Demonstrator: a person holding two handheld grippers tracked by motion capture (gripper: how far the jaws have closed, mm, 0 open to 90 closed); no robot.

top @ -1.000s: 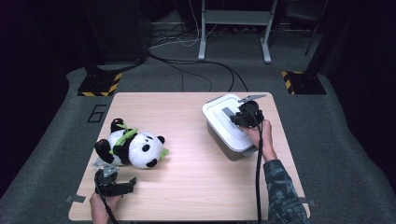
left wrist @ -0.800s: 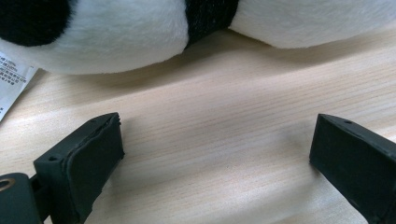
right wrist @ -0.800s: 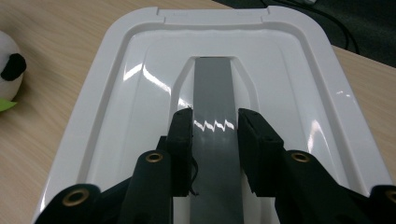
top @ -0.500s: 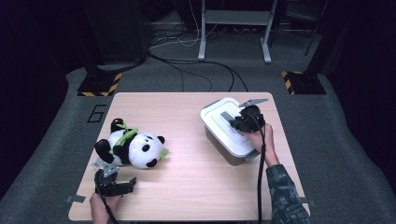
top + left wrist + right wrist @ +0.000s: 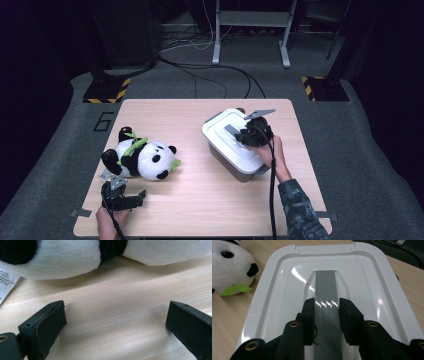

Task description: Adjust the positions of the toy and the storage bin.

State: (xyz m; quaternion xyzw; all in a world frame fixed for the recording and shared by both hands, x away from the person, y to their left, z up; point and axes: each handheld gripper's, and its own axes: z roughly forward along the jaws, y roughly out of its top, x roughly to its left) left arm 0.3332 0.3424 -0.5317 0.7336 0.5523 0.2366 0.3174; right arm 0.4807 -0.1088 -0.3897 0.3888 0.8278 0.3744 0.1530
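1. The right gripper [image 5: 326, 305] has its two black jaws clamped on either side of the flat grey handle strip [image 5: 325, 292] that runs down the middle of the glossy white plastic lid [image 5: 287, 290]; the pads press on the strip's two edges.
2. In the high view the right gripper [image 5: 243, 135] sits on top of the white rectangular plastic storage box [image 5: 231, 150], with the person's right hand [image 5: 267, 150] behind it and a camouflage sleeve [image 5: 300, 210] coming in from the bottom edge.
3. The box stands on the right half of the pale wooden table [image 5: 210, 195], turned at an angle to the table's edges, with its lid seated on it.
4. The left gripper [image 5: 115, 317] has its jaws spread wide with nothing between them, just bare tabletop.
5. In the high view the left gripper [image 5: 122, 197] rests near the table's front left corner, held by the person's left hand [image 5: 107, 220].
6. Just beyond its jaws lies the black-and-white plush panda toy [image 5: 140, 159] on its side, with green leaves at its neck and mouth; a white printed tag [image 5: 6, 282] lies flat beside it.
7. The panda and the box are well apart.
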